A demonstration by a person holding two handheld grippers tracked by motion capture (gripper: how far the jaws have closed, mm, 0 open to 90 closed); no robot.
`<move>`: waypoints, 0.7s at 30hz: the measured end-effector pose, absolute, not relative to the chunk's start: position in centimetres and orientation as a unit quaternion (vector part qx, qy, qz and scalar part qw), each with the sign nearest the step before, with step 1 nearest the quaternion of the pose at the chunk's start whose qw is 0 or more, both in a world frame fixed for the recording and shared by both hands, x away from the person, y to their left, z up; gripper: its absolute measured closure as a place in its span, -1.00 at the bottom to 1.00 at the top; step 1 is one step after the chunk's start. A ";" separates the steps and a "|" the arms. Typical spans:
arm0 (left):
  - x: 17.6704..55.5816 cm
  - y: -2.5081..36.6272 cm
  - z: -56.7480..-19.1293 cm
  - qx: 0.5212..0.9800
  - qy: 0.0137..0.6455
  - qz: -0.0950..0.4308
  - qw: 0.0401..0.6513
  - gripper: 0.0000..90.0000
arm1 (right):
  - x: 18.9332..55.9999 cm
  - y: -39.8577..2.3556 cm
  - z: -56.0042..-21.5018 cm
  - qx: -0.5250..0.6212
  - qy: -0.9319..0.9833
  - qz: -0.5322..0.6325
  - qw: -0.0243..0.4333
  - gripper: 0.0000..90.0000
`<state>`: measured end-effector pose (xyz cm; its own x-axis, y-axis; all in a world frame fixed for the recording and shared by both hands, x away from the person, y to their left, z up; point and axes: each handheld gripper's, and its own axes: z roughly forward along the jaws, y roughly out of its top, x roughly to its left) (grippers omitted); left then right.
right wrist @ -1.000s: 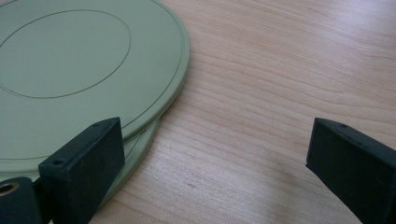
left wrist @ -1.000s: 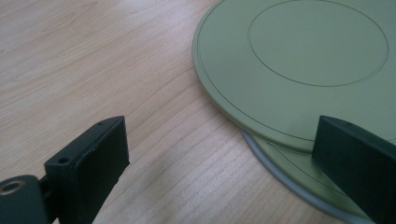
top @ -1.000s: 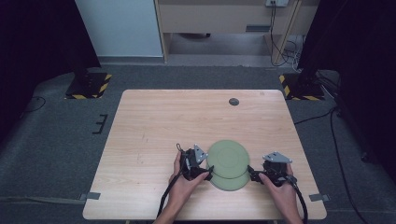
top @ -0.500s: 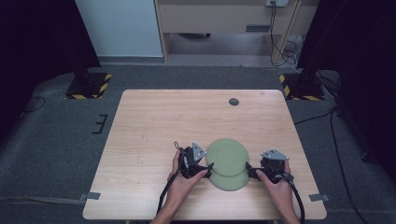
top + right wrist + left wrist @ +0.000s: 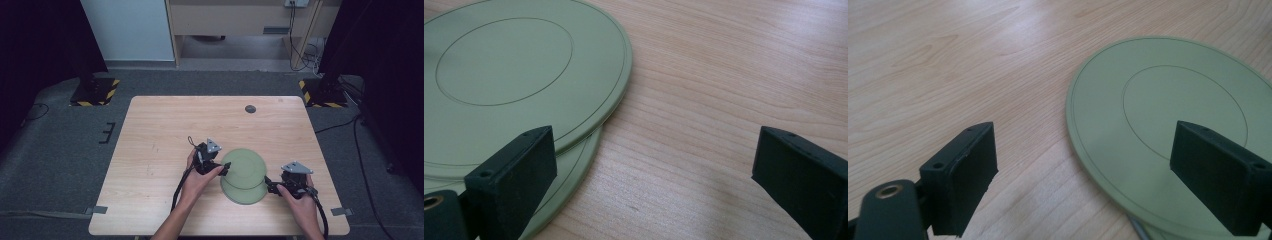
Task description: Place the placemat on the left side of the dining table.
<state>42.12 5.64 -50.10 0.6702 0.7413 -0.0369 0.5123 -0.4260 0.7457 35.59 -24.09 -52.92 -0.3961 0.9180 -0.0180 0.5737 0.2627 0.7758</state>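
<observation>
Plates, two, pale green, stacked off-centre near the front edge of the wooden table (image 5: 160, 130). Top plate (image 5: 243, 167) sits shifted away from the person; bottom plate (image 5: 243, 194) peeks out beneath on the near side. Left gripper (image 5: 223, 168) at the stack's left edge, jaws spread wide, one over bare wood, the other over the top plate's rim, gripping nothing. Right gripper (image 5: 268, 186) at the stack's right edge, jaws equally wide, empty. Small dark disc (image 5: 250, 109) lies near the far edge.
</observation>
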 end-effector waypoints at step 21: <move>43.9 4.3 -52.4 0.842 0.387 0.100 0.362 -0.80 | 35.4 -23.2 -53.4 0.483 0.767 0.351 0.235 -0.90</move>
<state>43.86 4.31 -52.39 0.6796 0.7251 -0.1117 0.5797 -0.4375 0.6874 35.42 -23.22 -53.38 -0.4233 0.9057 -0.0219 0.5758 0.2877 0.7653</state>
